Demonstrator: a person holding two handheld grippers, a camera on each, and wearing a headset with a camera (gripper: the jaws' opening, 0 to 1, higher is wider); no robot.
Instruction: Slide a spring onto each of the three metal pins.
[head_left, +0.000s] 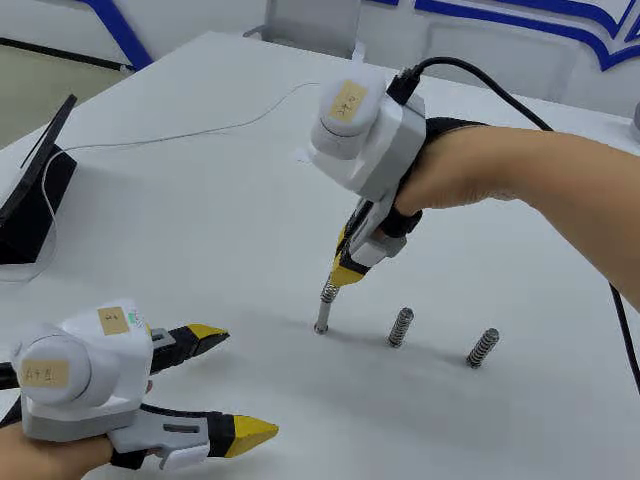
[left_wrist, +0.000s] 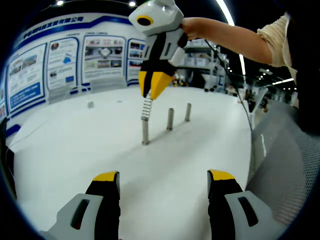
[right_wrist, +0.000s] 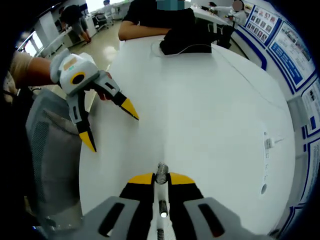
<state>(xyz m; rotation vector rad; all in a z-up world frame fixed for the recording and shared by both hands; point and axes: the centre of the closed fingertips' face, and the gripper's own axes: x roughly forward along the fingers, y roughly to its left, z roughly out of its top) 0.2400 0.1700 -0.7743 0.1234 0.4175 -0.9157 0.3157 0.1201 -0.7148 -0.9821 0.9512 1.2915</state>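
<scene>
— As the head view has it, where is the last spring?
— The right gripper (head_left: 345, 275) is clamped on the spring (head_left: 328, 291), whose lower end meets the top of the bare pin (head_left: 322, 318). The second pin (head_left: 401, 327) and third pin (head_left: 482, 347) already carry springs. The left gripper (head_left: 245, 382) hovers low over the worktop (head_left: 200, 200), jaws apart.
— Left gripper view?
— Spring and pin look in line. Recommendation: hold it upright and lower it straight.
— Right gripper view?
— Coils are pinched between the jaws. Release only once the spring is threaded.
</scene>
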